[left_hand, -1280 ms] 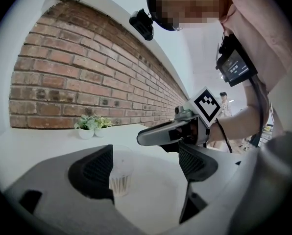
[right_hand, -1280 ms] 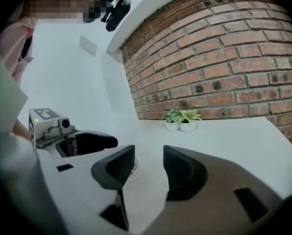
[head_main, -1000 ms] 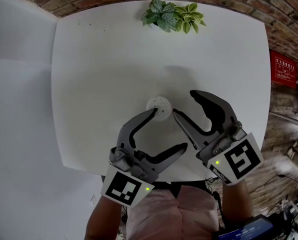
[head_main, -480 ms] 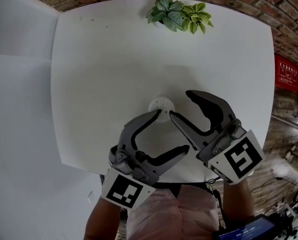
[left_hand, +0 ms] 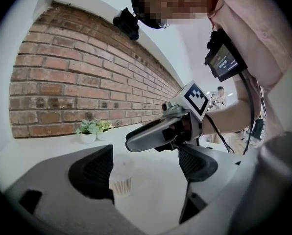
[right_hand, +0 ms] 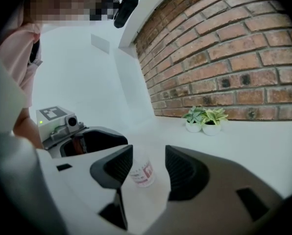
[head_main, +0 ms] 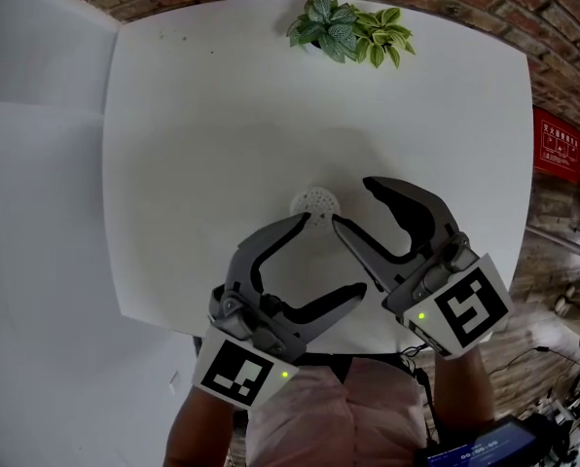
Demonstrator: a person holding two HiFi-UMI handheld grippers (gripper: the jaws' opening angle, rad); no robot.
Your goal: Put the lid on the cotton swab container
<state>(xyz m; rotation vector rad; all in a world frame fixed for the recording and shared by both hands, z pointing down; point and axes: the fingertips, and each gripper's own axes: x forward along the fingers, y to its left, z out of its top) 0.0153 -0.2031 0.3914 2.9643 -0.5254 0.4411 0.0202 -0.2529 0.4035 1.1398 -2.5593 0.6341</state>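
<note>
The cotton swab container (head_main: 315, 203) is a small clear round tub standing mid-table; its top shows as a white dotted disc. In the left gripper view the container (left_hand: 122, 180) shows swabs through its wall; in the right gripper view the container (right_hand: 142, 173) shows a red label. I see no separate lid. My left gripper (head_main: 334, 254) is open just near of the tub. My right gripper (head_main: 353, 202) is open at its right, one fingertip close beside it. Neither holds anything.
Two small potted plants (head_main: 353, 29) stand at the table's far edge by the brick wall. The white table's near edge (head_main: 173, 324) lies under my grippers. A red sign (head_main: 556, 144) hangs off to the right.
The head view shifted slightly. Both grippers stay open in about the same places beside the container.
</note>
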